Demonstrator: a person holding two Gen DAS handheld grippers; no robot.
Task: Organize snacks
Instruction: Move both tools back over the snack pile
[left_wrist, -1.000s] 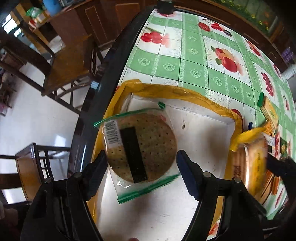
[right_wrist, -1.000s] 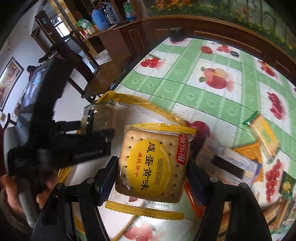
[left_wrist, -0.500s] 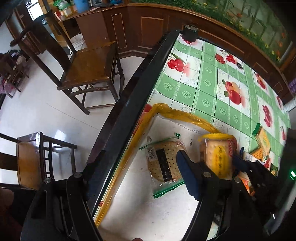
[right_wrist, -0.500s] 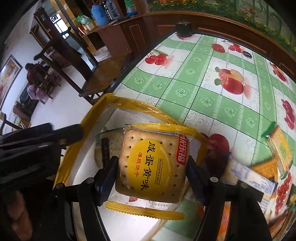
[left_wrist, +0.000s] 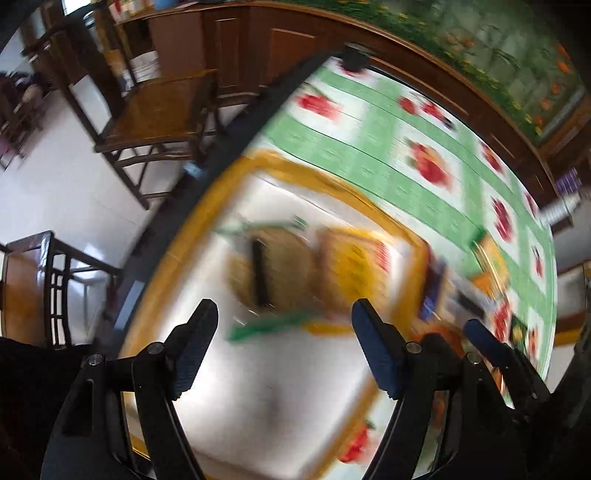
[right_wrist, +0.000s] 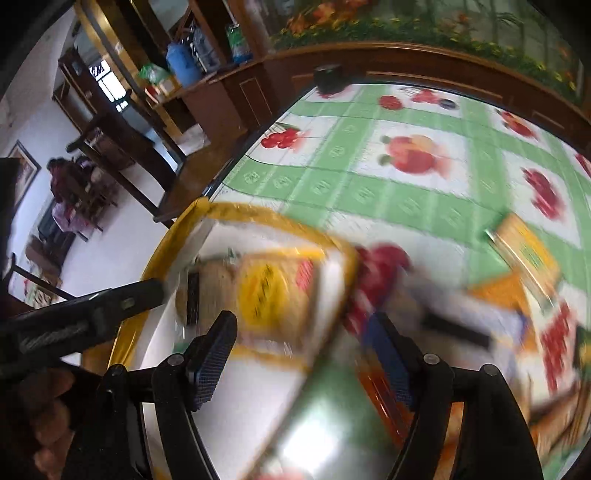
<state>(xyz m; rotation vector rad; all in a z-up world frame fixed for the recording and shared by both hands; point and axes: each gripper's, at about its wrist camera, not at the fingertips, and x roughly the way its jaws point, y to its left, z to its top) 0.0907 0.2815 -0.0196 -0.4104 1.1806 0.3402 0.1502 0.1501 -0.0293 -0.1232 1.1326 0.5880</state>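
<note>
The yellow cracker packet (right_wrist: 280, 295) lies in the yellow-rimmed box (right_wrist: 258, 218), flat on the white floor just beside the round brown cracker pack (left_wrist: 273, 266), the two touching or nearly so (blur hides the seam). In the left wrist view the round pack sits at nine o'clock of the yellow one. Laying them side by side and face up seems meant to keep the box floor tidy and leave room for more.

The right gripper (right_wrist: 303, 358) is over the box's near edge with its fingers spreading; the packet shows beyond the tips, and no pad presses on it, so I judge it released. The left gripper (left_wrist: 284, 350) hangs above the box with fingers spread and nothing between them, out of the right one's way.

More snacks wait on the desk (right_wrist: 406, 206) outside the box, toward three o'clock: an orange-and-green packet (right_wrist: 528, 254) and a blurred heap (right_wrist: 480, 314) nearer the box wall. The next pick probably comes from that heap, since it lies closest to the right hand.
</note>
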